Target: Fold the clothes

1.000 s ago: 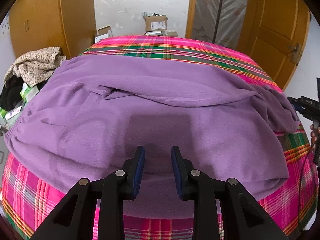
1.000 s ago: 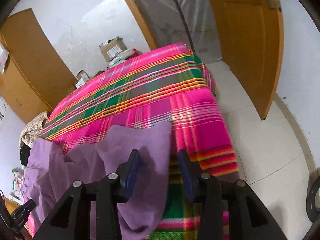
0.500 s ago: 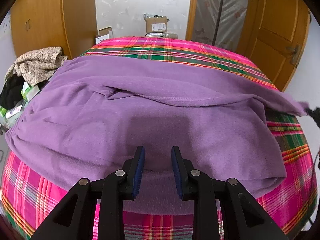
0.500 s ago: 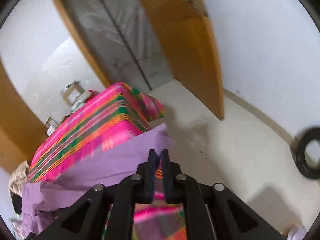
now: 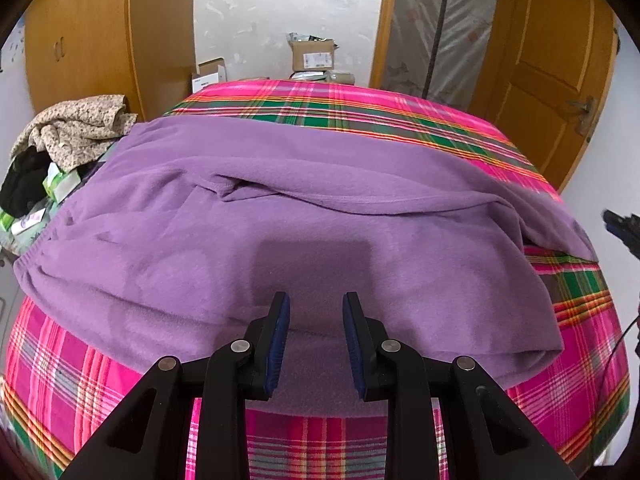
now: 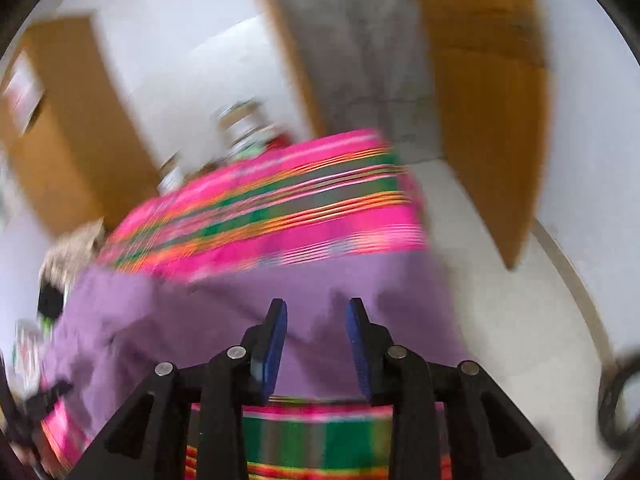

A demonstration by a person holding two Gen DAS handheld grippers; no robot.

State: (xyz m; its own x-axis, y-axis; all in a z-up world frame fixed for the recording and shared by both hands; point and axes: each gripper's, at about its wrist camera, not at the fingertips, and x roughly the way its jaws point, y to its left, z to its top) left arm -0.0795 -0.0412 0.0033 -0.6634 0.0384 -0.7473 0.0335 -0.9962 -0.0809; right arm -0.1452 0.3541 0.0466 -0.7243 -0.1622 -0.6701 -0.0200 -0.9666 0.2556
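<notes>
Both tongs agape; right tongs (image 6: 316, 312) view motion-blurred, purple garment (image 6: 224, 312) smeared.

Purple garment (image 5: 320, 240): soft matt fleece, slightly napped. Plaid cover (image 5: 360, 108): woven cloth, matt, pink and green. Left gripper (image 5: 313, 320): matt black plastic, blue ribbed pads (image 5: 280, 344), bright metal pins. Door (image 5: 552, 80): glossy varnished wood. Cardboard box (image 5: 312, 54): dull paper.

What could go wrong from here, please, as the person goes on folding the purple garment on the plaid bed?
The purple garment overhangs the near edge of the plaid bed, so a pull could drag it off. Both the left claw and right claw are open, holding nothing. The right view is blurred, so a grab there may miss.
</notes>
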